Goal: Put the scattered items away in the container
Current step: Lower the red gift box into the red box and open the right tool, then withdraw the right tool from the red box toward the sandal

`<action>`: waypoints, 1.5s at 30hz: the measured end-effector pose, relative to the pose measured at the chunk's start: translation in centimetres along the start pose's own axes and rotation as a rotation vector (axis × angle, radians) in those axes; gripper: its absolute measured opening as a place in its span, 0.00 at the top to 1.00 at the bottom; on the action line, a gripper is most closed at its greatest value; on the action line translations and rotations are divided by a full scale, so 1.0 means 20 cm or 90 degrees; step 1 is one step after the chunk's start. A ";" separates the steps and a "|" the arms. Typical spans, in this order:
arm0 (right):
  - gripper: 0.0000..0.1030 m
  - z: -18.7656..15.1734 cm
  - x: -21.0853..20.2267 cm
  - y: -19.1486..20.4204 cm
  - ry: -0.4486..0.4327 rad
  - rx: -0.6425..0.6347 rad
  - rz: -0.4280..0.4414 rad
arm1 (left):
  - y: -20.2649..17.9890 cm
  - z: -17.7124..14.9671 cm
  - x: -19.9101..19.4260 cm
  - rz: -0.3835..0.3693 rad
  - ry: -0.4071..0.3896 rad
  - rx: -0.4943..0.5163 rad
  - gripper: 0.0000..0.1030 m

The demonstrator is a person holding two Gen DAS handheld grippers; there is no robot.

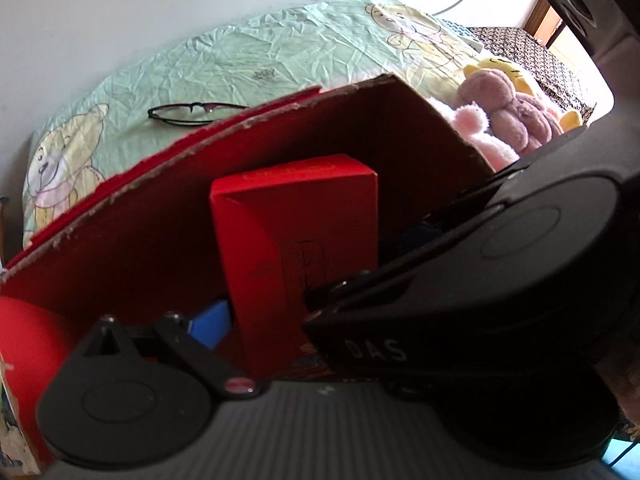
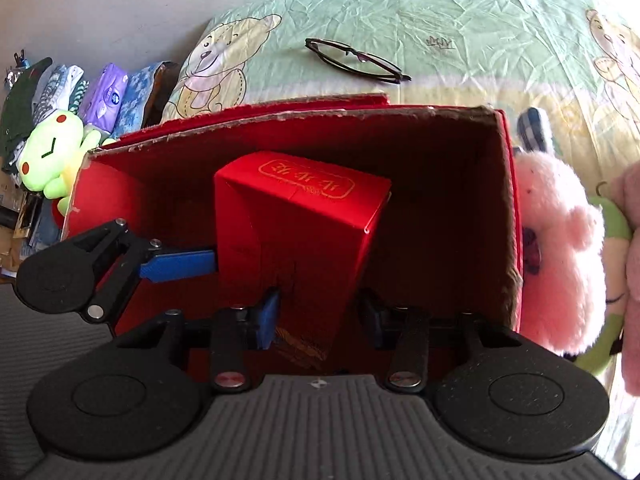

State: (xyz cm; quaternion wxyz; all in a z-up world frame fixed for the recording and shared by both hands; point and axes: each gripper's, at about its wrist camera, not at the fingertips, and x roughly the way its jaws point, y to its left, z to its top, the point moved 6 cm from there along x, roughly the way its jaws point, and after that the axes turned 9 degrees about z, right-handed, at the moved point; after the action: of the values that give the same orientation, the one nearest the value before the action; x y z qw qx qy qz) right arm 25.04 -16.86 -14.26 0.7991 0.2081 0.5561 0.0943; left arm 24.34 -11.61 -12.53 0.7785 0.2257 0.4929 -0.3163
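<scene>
The small red box (image 2: 296, 232) stands tall inside the big red box (image 2: 496, 200), near the middle of it. Its long side goes up and down, and its top with gold writing tips a bit toward the back wall.

The right gripper (image 2: 320, 312) has one blue finger (image 2: 270, 314) on each side of the small box, low down, and looks to be squeezing it.

The left gripper (image 1: 264, 320) reaches in from the left, and its blue finger (image 2: 180, 266) lies against the left side. I cannot tell if it is squeezing.

Behind the big box lie glasses (image 2: 356, 60) on the bear sheet (image 2: 460, 24). A pink fluffy toy (image 2: 556, 248) leans on its right wall.
</scene>
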 end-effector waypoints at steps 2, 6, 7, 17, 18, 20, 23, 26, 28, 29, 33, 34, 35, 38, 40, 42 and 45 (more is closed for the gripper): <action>0.48 0.02 -0.01 0.00 -0.010 0.004 0.007 | 0.04 0.00 0.00 -0.026 0.011 -0.015 0.04; 0.46 0.05 -0.12 0.01 -0.054 0.015 0.023 | 0.10 -0.05 0.00 -0.080 0.036 -0.060 0.04; 0.46 0.06 -0.16 0.01 -0.072 0.015 0.028 | 0.12 -0.06 0.00 -0.085 0.039 -0.068 0.04; 0.48 -0.01 -0.51 -0.02 -0.226 -0.012 0.071 | 0.15 -0.05 0.08 -0.065 0.090 -0.098 0.04; 0.49 -0.02 -0.55 -0.03 -0.241 -0.009 0.073 | 0.13 -0.04 0.10 -0.065 0.099 -0.093 0.04; 0.50 -0.04 -0.60 -0.05 -0.264 -0.001 0.076 | 0.08 -0.03 0.13 -0.071 0.120 -0.090 0.04; 0.55 -0.07 -0.65 -0.09 -0.283 0.012 0.074 | -0.01 -0.01 0.16 -0.081 0.141 -0.075 0.04; 0.70 -0.10 -0.65 -0.12 -0.289 0.018 0.068 | -0.09 0.02 0.15 -0.095 0.144 -0.068 0.04; 0.77 -0.12 -0.65 -0.15 -0.293 0.030 0.069 | -0.14 0.04 0.15 -0.095 0.139 -0.057 0.04; 0.77 -0.13 -0.65 -0.16 -0.294 0.037 0.071 | -0.17 0.05 0.15 -0.093 0.135 -0.052 0.04; 0.81 -0.16 -0.63 -0.18 -0.294 0.043 0.062 | -0.23 0.09 0.13 -0.098 0.120 -0.050 0.04; 0.81 -0.17 -0.63 -0.19 -0.294 0.044 0.061 | -0.25 0.09 0.12 -0.098 0.117 -0.047 0.04; 0.81 -0.17 -0.63 -0.19 -0.294 0.046 0.063 | -0.26 0.09 0.11 -0.098 0.113 -0.044 0.04; 0.81 -0.18 -0.62 -0.19 -0.295 0.052 0.069 | -0.27 0.09 0.10 -0.101 0.104 -0.043 0.04; 0.81 -0.19 -0.61 -0.19 -0.295 0.055 0.074 | -0.27 0.08 0.09 -0.103 0.106 -0.050 0.04; 0.81 -0.20 -0.62 -0.17 -0.298 0.055 0.080 | -0.27 0.07 0.07 -0.093 0.104 -0.057 0.04; 0.81 -0.21 -0.64 -0.16 -0.308 0.045 0.073 | -0.25 0.06 0.00 -0.077 0.084 -0.062 0.04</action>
State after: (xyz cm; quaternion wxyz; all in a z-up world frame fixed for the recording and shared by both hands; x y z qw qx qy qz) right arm 16.29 -23.68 -6.01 0.8946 0.2837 0.3384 0.0677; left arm 21.50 -15.84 -12.33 0.7338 0.1779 0.5705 -0.3232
